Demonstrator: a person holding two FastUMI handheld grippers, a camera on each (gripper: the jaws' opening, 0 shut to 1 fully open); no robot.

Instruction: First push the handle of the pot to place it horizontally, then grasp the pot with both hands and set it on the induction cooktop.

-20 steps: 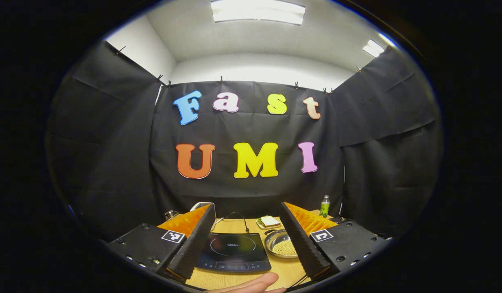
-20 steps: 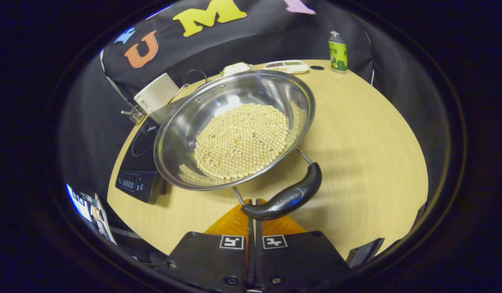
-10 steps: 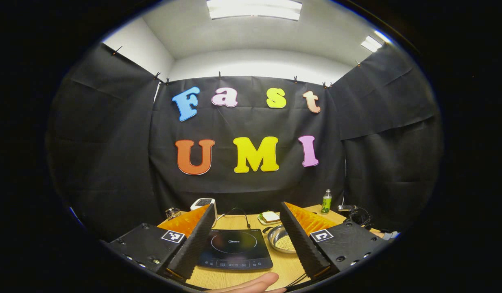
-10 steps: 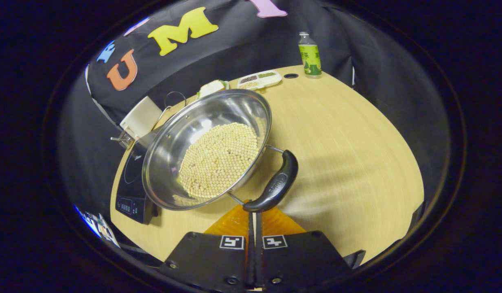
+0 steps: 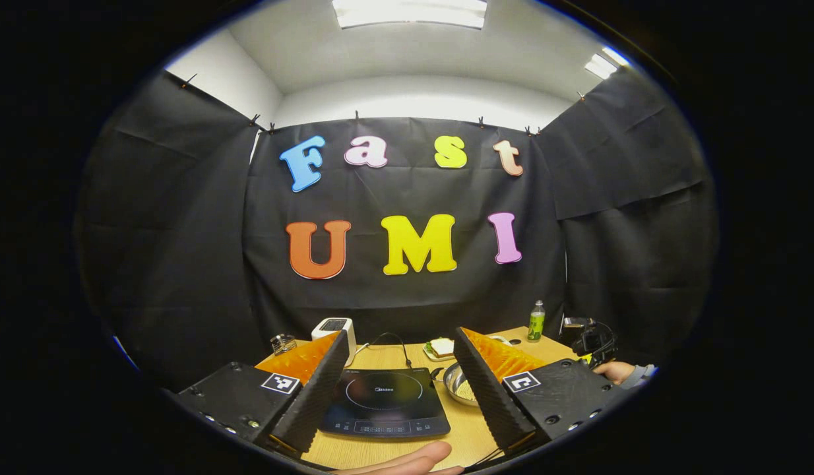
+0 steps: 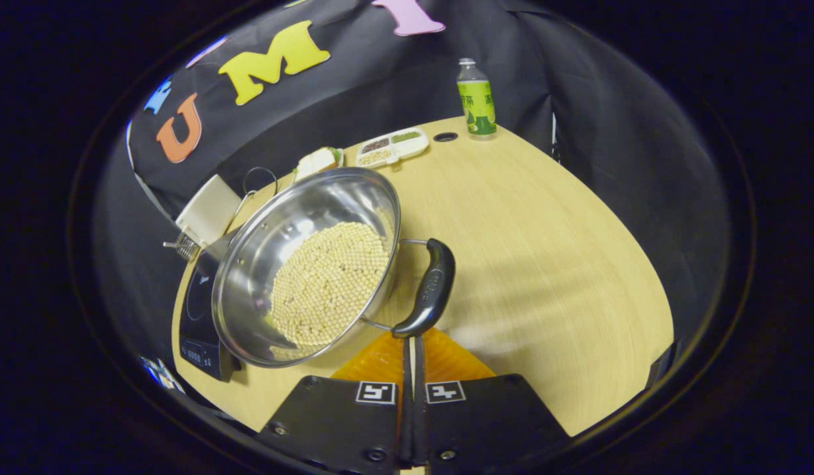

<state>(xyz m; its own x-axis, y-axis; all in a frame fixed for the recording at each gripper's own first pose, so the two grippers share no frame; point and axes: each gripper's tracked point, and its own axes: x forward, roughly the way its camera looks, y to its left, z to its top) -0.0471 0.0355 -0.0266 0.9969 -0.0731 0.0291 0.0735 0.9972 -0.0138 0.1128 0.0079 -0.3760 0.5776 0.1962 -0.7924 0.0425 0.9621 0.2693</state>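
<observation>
A steel pot (image 6: 275,231) holding pale beans (image 6: 328,280) sits on the wooden table (image 6: 552,264), partly in front of the black induction cooktop (image 6: 194,313). Its black handle (image 6: 432,287) sticks out on the pot's right side in the right gripper view. My right gripper (image 6: 412,339) is shut, its tips touching the handle's near end without clasping it. My left gripper (image 5: 401,335) hovers open and empty above the near table edge, facing the cooktop (image 5: 384,408). The pot (image 5: 456,384) peeks out behind its right finger (image 5: 479,386).
A green bottle (image 6: 475,99), a compartment tray (image 6: 390,146), a sandwich plate (image 6: 316,161) and a white box (image 6: 208,210) line the table's far side. At the right of the left gripper view are the other gripper (image 5: 588,336) and its hand (image 5: 617,371). A thumb (image 5: 407,460) shows at the bottom.
The pot has turned under the right gripper's push. In the right gripper view its handle swung from lying crosswise to pointing away. The left gripper stayed open, its view shifting slightly.
</observation>
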